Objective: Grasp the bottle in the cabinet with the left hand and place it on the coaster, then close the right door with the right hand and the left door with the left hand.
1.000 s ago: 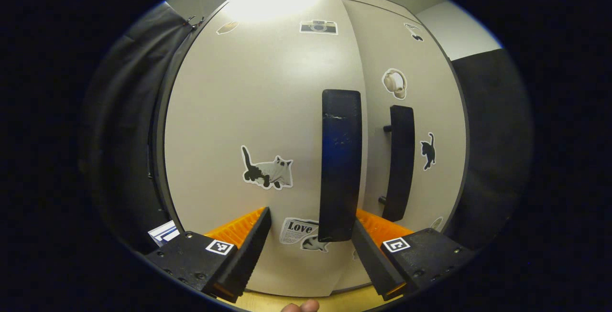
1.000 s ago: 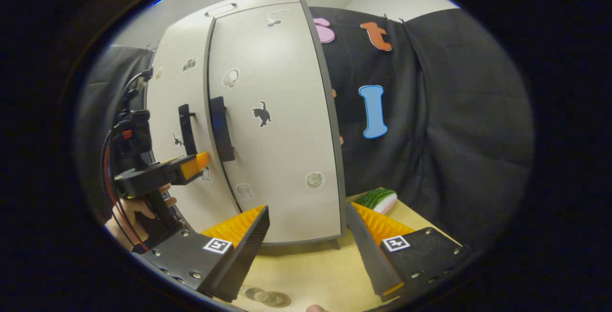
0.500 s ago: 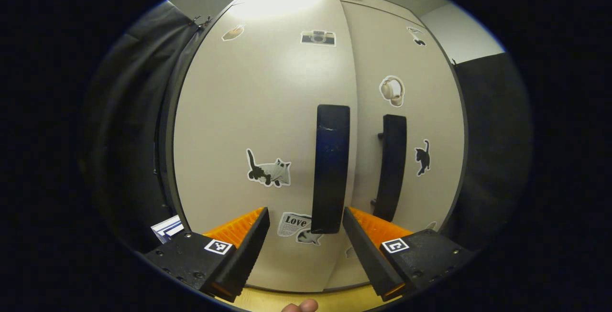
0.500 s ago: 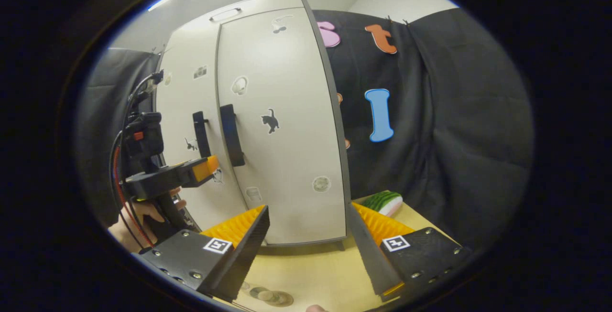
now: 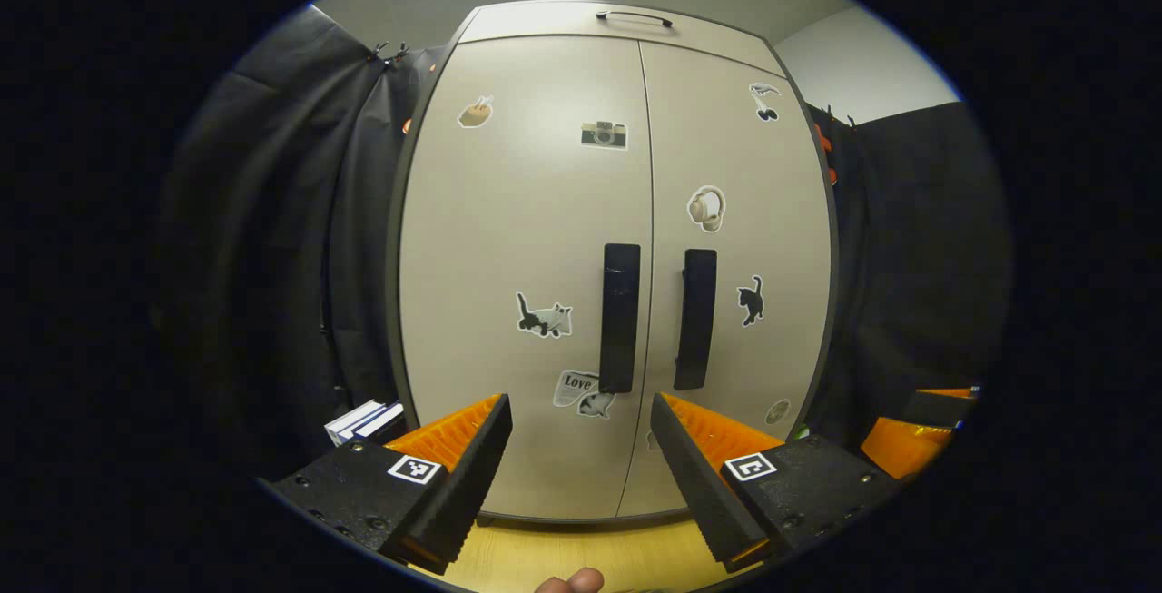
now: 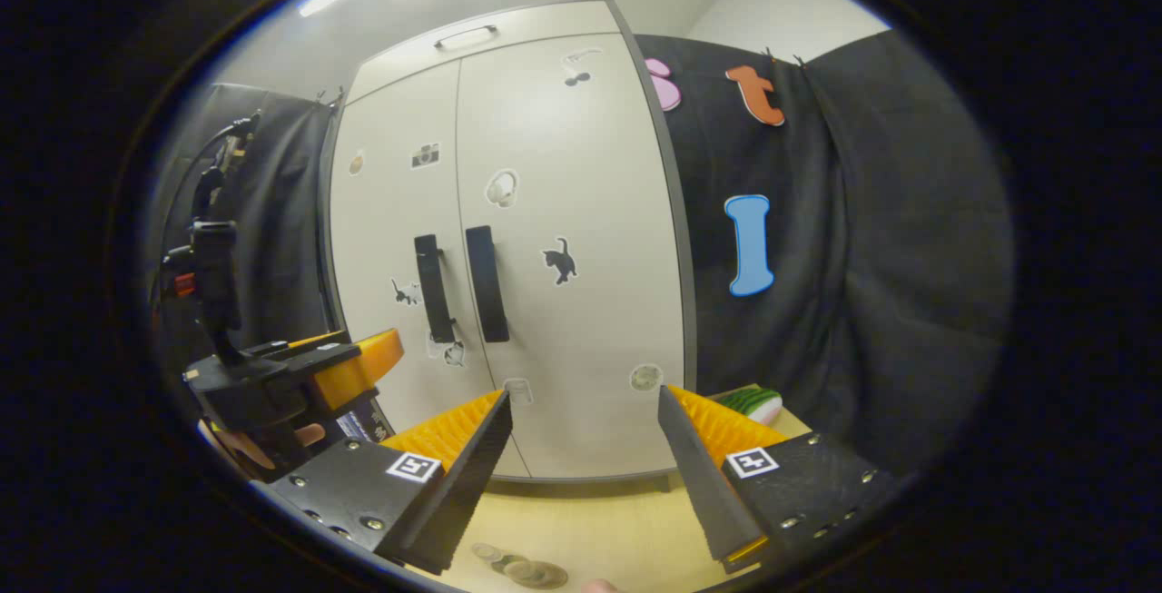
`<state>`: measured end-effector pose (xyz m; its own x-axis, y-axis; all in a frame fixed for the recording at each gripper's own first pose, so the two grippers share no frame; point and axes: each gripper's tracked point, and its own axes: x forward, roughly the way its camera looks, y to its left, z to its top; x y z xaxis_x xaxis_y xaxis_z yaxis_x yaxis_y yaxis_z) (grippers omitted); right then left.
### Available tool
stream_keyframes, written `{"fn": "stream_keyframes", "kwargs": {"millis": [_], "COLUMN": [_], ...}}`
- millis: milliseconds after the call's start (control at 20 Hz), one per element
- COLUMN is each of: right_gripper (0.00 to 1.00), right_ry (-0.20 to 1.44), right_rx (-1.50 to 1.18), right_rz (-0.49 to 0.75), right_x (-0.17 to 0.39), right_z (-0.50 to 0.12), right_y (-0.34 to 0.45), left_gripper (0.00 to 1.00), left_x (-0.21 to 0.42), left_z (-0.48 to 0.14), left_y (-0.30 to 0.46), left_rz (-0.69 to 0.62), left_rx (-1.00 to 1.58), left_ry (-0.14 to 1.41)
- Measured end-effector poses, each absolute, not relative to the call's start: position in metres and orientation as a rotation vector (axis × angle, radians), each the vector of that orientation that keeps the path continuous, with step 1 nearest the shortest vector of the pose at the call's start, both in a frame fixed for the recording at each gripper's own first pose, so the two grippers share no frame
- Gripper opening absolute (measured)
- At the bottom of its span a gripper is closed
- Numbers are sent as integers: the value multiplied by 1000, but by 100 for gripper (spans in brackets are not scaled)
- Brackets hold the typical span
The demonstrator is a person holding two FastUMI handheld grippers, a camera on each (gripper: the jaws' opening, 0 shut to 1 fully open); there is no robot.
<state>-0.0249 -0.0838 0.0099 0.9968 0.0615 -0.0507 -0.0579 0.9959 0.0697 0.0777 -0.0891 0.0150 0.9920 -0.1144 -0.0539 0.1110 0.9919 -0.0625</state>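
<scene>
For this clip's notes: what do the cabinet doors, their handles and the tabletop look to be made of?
Cabinet doors: probably laminated board or painted metal, smooth satin off-white with a soft light sheen, stickers lying flat. Handles: likely black plastic, slightly glossy. Tabletop: pale wood or wood-look laminate, matte yellowish surface; grain too faint to confirm.

Coaster [image 6: 522, 569] — perhaps — edge-cropped.

Bright overhead light — bowed edges

Both grippers' jaws apart, empty.
</scene>
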Motion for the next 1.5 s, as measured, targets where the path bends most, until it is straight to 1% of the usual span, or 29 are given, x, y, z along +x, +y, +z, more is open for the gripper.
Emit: {"fn": "stream_keyframes", "kwargs": {"millis": [400, 1000, 1200, 1500], "right_gripper": [98, 98, 97, 98], "right_ry": [24, -1, -6, -9], "right_rx": [36, 14, 16, 20], "right_rz": [63, 35, 34, 37], "right_x": [-33, -40, -42, -43], "right_z": [24, 31, 32, 33], "right_y": [-68, -65, -65, -64], "left_gripper": [98, 98, 98, 98], "left_x": [24, 6, 4, 2], "left_z": [11, 16, 20, 25], "left_y": [-60, -47, -46, -45], "left_rz": [-66, -44, -43, -40], "left_rx": [-77, -79, -74, -70], "left_ry": [84, 72, 64, 52]}}
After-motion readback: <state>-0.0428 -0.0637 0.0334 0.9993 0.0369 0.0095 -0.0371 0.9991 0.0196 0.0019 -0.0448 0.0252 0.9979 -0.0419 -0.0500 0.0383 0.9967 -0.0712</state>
